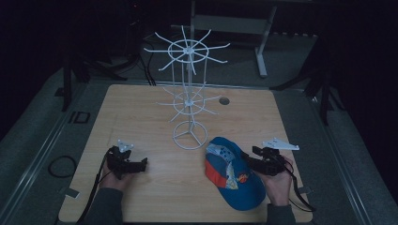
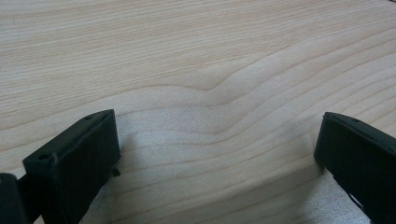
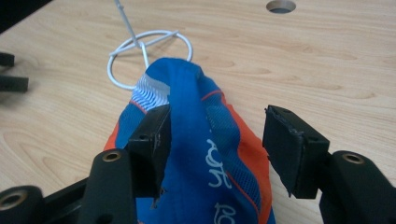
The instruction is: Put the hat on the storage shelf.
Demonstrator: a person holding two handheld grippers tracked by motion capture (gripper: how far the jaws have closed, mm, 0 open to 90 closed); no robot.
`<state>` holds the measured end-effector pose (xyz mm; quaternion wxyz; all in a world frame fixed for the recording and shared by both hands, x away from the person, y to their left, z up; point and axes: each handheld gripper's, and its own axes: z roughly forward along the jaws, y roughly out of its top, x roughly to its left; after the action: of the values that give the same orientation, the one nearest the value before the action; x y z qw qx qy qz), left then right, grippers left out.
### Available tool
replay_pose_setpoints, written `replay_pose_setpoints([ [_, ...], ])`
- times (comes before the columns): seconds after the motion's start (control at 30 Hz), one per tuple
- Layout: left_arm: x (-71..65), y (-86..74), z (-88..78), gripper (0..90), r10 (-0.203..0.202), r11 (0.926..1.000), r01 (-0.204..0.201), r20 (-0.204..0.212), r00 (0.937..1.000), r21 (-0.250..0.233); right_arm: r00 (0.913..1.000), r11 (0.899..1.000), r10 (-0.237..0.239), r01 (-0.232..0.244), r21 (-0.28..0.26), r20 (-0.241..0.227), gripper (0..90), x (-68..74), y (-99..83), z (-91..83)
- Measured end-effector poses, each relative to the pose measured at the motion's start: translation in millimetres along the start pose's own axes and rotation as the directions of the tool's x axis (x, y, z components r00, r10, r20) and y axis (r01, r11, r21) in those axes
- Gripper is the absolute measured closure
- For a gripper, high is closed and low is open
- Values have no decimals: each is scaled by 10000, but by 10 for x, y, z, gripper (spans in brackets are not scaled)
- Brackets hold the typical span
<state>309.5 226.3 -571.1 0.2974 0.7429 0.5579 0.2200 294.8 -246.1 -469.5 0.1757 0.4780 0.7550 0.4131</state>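
Note:
A blue and orange cap (image 1: 232, 176) lies on the wooden table (image 1: 136, 112) at the front right, close to the base of a white wire hook stand (image 1: 189, 89). My right gripper (image 1: 248, 160) reaches into the cap from the right. In the right gripper view the cap (image 3: 201, 140) bulges up between the jaws of the right gripper (image 3: 217, 119). One pad rests against the fabric and the other stands apart from it, so the gripper is open. My left gripper (image 1: 142, 165) lies at the front left, and in its own view the left gripper (image 2: 217, 126) stands open over bare wood.
The stand's round base ring (image 3: 149, 51) sits just beyond the cap. A cable hole (image 1: 224, 101) lies in the table behind the stand. The left gripper's black jaws (image 3: 9, 72) show at the far left of the right gripper view. Dark floor surrounds the table.

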Motion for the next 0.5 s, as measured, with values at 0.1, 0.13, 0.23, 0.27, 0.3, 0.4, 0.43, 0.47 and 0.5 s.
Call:
replay_pose_setpoints([
  [0.1,1,2,1,2,22,10000,-22,9,10000,13,9998,9997,-155,153,191,119,434,13,-2,4],
  [0.13,1,3,1,2,27,10000,-27,9,10000,20,9996,9996,-200,196,214,179,439,16,-1,5],
  [0.23,0,5,3,2,13,10000,-13,21,10000,15,9994,9990,-276,268,371,188,443,21,6,14],
  [0.27,0,5,3,2,13,10000,-13,21,10000,15,9995,9989,-264,258,385,169,444,22,13,12],
  [0.3,0,6,4,2,20,10000,-20,22,10000,16,9996,9988,-272,267,413,122,444,22,23,9],
  [0.4,0,6,4,2,20,10000,-20,21,10000,15,9992,9972,-407,405,621,20,445,22,61,-1],
  [0.43,0,6,4,2,20,10000,-20,21,10000,15,9992,9972,-407,405,621,20,445,22,61,-1],
  [0.47,-1,7,5,2,16,10000,-16,21,10000,14,9989,9963,-458,457,731,6,446,23,90,-6],
  [0.5,-1,7,5,2,16,10000,-16,21,10000,15,9987,9957,-494,502,776,-120,446,21,103,-3],
])
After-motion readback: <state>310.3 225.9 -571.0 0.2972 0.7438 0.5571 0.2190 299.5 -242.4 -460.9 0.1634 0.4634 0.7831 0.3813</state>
